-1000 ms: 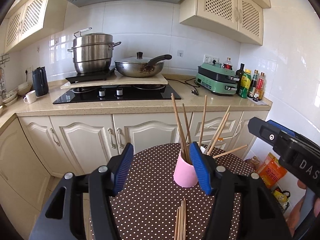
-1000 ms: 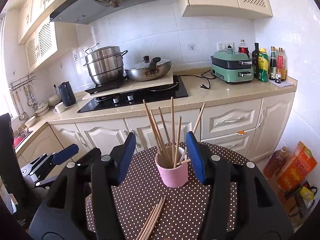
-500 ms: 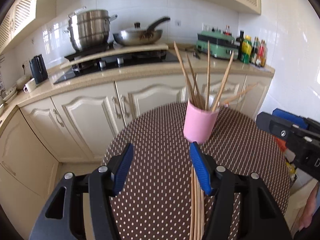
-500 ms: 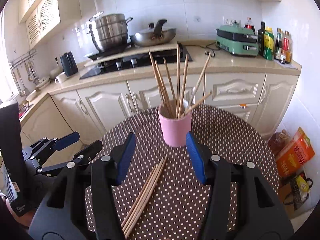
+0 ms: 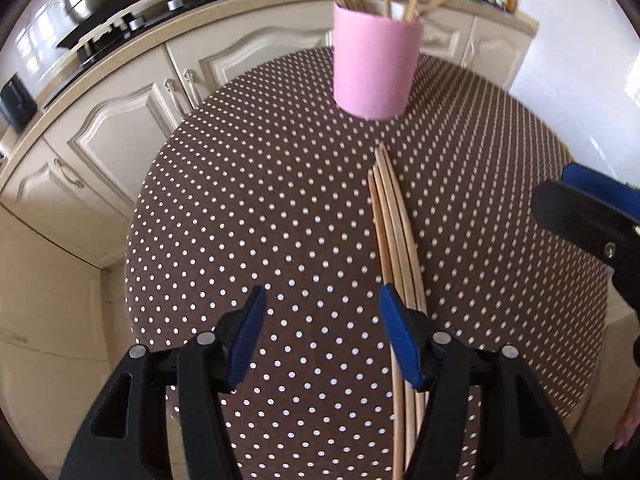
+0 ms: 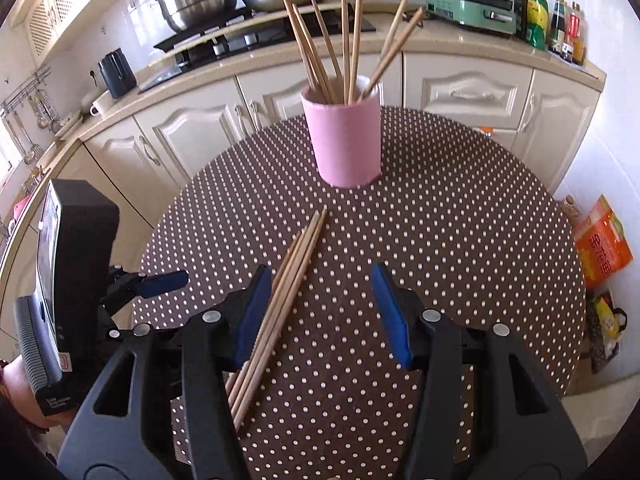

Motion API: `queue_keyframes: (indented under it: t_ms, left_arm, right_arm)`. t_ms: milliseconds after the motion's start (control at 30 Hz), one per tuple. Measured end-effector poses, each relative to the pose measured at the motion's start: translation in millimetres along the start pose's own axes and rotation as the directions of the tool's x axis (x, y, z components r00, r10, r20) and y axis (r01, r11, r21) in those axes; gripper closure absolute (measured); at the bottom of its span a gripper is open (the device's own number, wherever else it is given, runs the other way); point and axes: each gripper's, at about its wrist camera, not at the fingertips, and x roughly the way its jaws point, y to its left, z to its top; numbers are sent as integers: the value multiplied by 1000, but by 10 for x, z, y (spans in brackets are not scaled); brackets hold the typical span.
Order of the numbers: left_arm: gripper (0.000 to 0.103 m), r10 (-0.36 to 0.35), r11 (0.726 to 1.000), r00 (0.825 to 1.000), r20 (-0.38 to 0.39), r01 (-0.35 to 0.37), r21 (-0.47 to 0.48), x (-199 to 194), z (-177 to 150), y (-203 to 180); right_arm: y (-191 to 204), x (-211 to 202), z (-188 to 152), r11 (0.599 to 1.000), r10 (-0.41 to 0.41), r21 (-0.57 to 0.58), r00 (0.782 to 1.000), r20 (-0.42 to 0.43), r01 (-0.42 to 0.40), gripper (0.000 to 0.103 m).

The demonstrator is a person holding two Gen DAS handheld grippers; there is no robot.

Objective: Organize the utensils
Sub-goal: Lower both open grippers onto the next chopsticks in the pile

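Chopsticks (image 5: 394, 232), loose, are seen in the left wrist view as a bundle of about four lying flat on the dotted round table (image 5: 260, 208), running from centre toward 6 o'clock; their far tips lie near the pink cup (image 5: 376, 64) at 12 o'clock but apart from it. Several chopsticks are already stood in that cup, so the task is judged partly done, the flat bundle being left. The left gripper (image 5: 320, 336) is pitched steeply down over the cloth, jaws apart, nothing between them; the bundle passes under its 3 o'clock finger rather than through the gap. The right gripper is glimpsed at 3 o'clock. In the right wrist view the loose chopsticks (image 6: 280, 300) are laid diagonally from centre toward 7 o'clock, below the pink cup (image 6: 346, 140) with its upright sticks. The right gripper (image 6: 320, 308) is tilted down, jaws apart and unclamped; the bundle is crossed by its 9 o'clock finger. The left gripper (image 6: 160, 282) is seen at 9 o'clock, low over the table edge. No chopstick is yet held.
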Motion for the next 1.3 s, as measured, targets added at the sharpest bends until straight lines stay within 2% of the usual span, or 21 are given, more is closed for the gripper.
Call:
queue_keyframes:
  t_ms: [100, 233, 333, 467, 633, 733, 867, 933, 1100, 1167, 1300]
  left_arm:
    - [45, -7, 999, 1000, -23, 8, 34, 63, -20, -49]
    - [45, -33, 999, 998, -50, 34, 24, 142, -18, -77]
    - [45, -21, 999, 997, -77, 24, 40, 217, -3, -123]
    - [45, -30, 998, 997, -74, 34, 54, 239, 37, -171]
    - [44, -26, 998, 993, -113, 32, 55, 367, 165, -177]
    - [44, -35, 999, 992, -120, 38, 20, 404, 252, -147]
    - [44, -40, 999, 991, -124, 44, 31, 396, 297, -127]
    - [51, -39, 999, 992, -121, 42, 23, 373, 304, -92]
    - [79, -39, 999, 993, -113, 36, -30, 354, 248, 100]
    - [88, -44, 998, 993, -110, 38, -56, 408, 233, 198]
    - [90, -92, 990, 990, -109, 79, -120, 433, 243, 351]
  right_arm:
    - [-26, 57, -72, 1000, -6, 13, 1000, -28, 6, 51]
    - [-91, 129, -128, 999, -13, 46, 998, -66, 16, 51]
    - [-126, 163, -148, 998, -13, 66, 996, -88, 19, 51]
    - [-150, 193, -143, 996, -12, 83, 995, -102, 20, 51]
    - [-158, 247, -121, 995, -8, 98, 993, -121, 20, 51]
    - [-166, 294, -105, 994, -3, 112, 990, -139, 19, 51]
    - [-153, 370, -79, 992, 4, 121, 985, -174, 18, 51]
    - [-135, 425, -60, 992, 16, 129, 980, -198, 9, 51]
    - [-43, 587, -2, 992, 11, 127, 961, -276, 25, 51]
    - [4, 654, 33, 992, 15, 127, 953, -303, 25, 56]
    - [143, 814, 112, 994, 13, 110, 934, -356, 28, 68]
